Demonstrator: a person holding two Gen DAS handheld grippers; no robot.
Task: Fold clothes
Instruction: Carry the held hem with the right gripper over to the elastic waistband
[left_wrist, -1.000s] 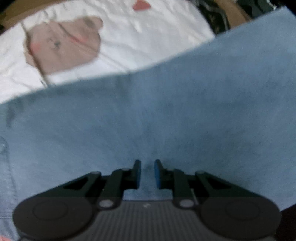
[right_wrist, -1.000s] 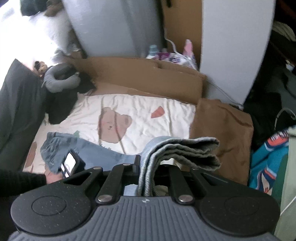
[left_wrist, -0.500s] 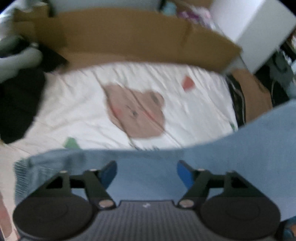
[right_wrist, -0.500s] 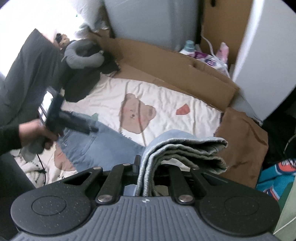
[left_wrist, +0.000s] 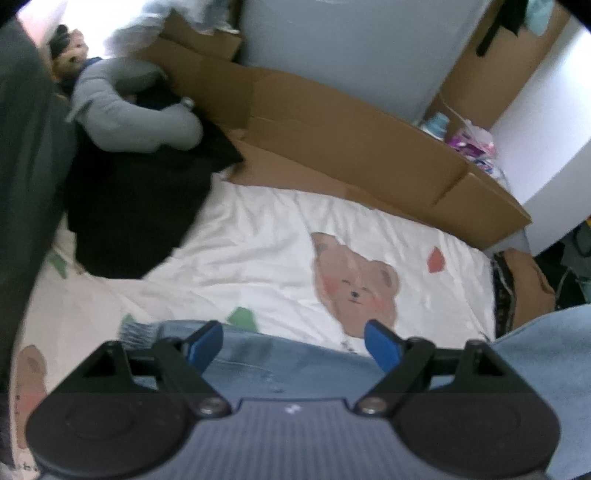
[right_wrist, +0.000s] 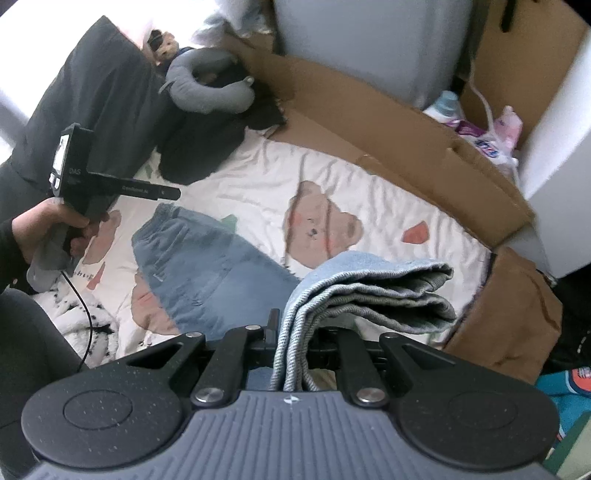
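You are mid-fold: your right claw (right_wrist: 291, 354) is clamped on the doubled leg end of the jeans (right_wrist: 207, 273) lying on the bear-print bedsheet (right_wrist: 369, 192), your left claw (left_wrist: 291, 343) is opening empty above the waist, so next carry that end over to the waistband

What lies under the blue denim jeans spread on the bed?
Under the blue denim jeans lies the white bedsheet with brown bear prints; a brown print patch shows at their edge. Whatever else the denim covers cannot be seen.

Bare sheet (right_wrist: 258, 177) mid-bed; black clothes (right_wrist: 199, 147) left, cardboard (right_wrist: 388, 122) behind.
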